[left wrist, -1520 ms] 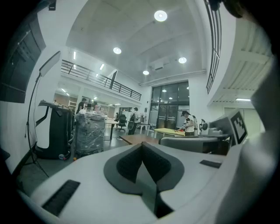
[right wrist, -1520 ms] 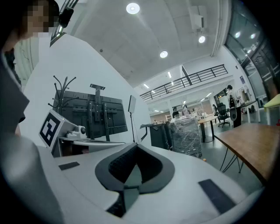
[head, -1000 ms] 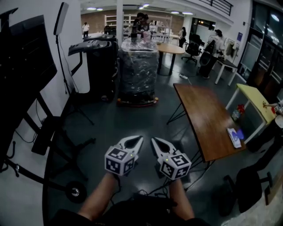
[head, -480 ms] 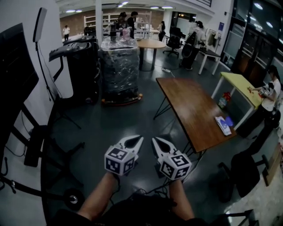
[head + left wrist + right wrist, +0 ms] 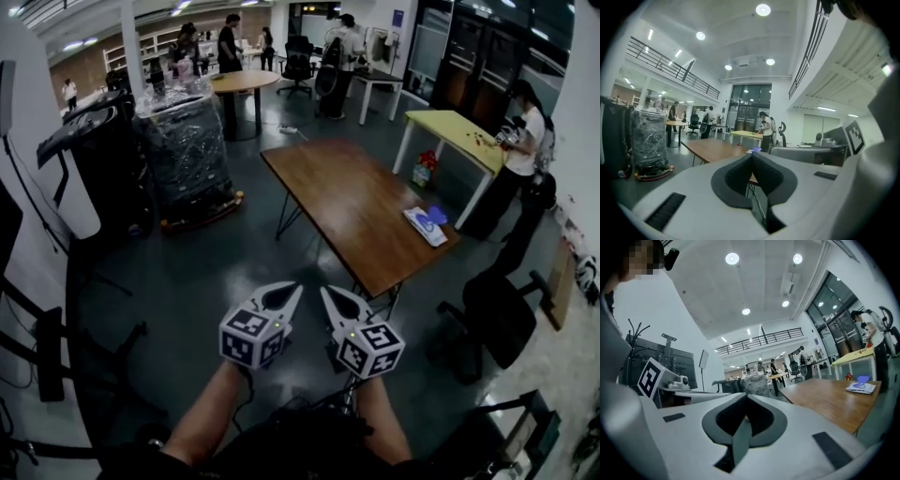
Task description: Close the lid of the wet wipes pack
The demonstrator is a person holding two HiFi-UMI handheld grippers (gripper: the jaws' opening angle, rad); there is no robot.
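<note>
I was standing in a big open lab-style workspace: a long wooden table (image 5: 356,211), a yellow table (image 5: 459,136), an office chair (image 5: 298,58), a shrink-wrapped pallet (image 5: 187,150), a mezzanine railing (image 5: 665,63) overhead, and people at benches.

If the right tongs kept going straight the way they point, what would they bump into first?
Nothing close. Ahead of the right tongs is open air, with the wooden table off to their right. Far across the room the plastic-wrapped stack sits about in line, so probably that, though depth is unclear.
</note>
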